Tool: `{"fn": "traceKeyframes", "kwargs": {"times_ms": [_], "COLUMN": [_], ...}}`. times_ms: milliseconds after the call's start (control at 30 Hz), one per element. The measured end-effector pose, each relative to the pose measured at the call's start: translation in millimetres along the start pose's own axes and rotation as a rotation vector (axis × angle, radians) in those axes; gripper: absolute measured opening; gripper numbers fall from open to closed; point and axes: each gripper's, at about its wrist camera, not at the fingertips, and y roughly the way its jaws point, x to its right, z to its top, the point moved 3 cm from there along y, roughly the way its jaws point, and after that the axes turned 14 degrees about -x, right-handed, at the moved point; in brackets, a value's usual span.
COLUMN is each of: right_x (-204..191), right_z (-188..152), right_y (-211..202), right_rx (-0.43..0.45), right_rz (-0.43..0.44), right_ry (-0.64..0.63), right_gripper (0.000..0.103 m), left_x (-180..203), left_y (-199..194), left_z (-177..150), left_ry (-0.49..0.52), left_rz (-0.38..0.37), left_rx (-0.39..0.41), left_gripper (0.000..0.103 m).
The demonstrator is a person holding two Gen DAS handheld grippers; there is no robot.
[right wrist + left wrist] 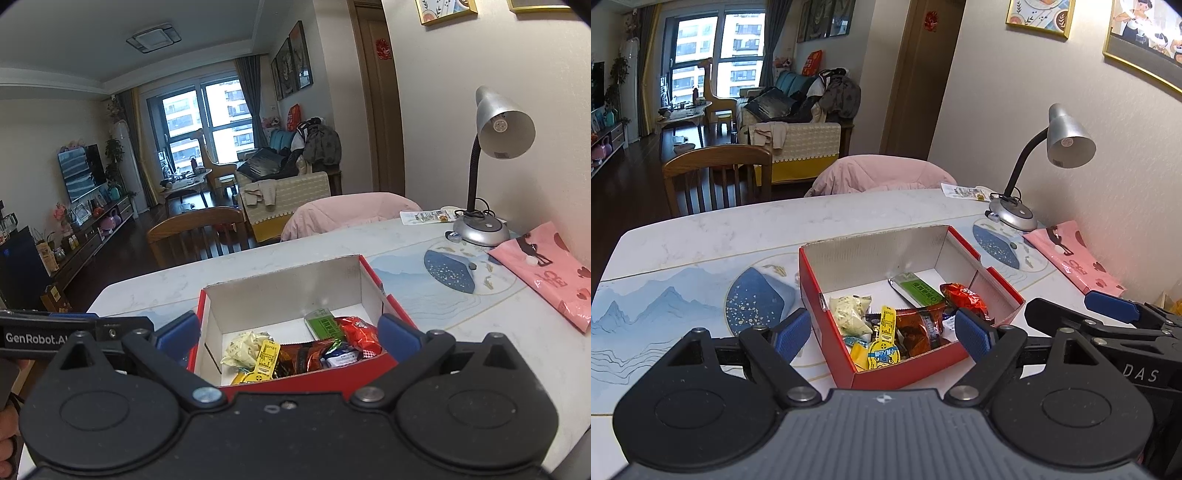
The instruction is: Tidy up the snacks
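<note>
Red box (905, 373) of wrapped snacks (886, 325) near the table's (701, 236) front edge, with the left gripper (882, 334) and right gripper (290, 334) both released, fingers spread wide, empty, beside a lamp (1015, 214) by the wall.

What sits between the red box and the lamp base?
Only a dark blue oval print on the table mat; no loose item between red box and lamp base. Clearest in the right wrist view.

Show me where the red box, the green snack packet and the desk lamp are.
red box (827, 295), left wrist view, on its red outer side wall.
green snack packet (918, 290), left wrist view, on its green label.
desk lamp (504, 127), right wrist view, on its silver shade.
</note>
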Motion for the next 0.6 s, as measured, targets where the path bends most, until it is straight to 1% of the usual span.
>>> {"fn": "traceKeyframes", "kwargs": {"times_ms": [367,600], "right_x": [-0.6,-2.6], "right_z": [0.3,0.5], "right_y": [1.3,-0.6], "right_rx": [-0.002,0.022], "right_rz": [-0.012,-0.031], "right_ry": [0.005,0.000], "right_gripper": [0.103,0.103], "left_x": [0.6,0.2], "left_y": [-1.1,-0.9], "left_z": [0.6,2.1], "left_ry": [0.007,0.019], "left_rz": [-0.004,-0.011], "left_rx": [0.003,0.007], "left_gripper": [0.085,0.085]}}
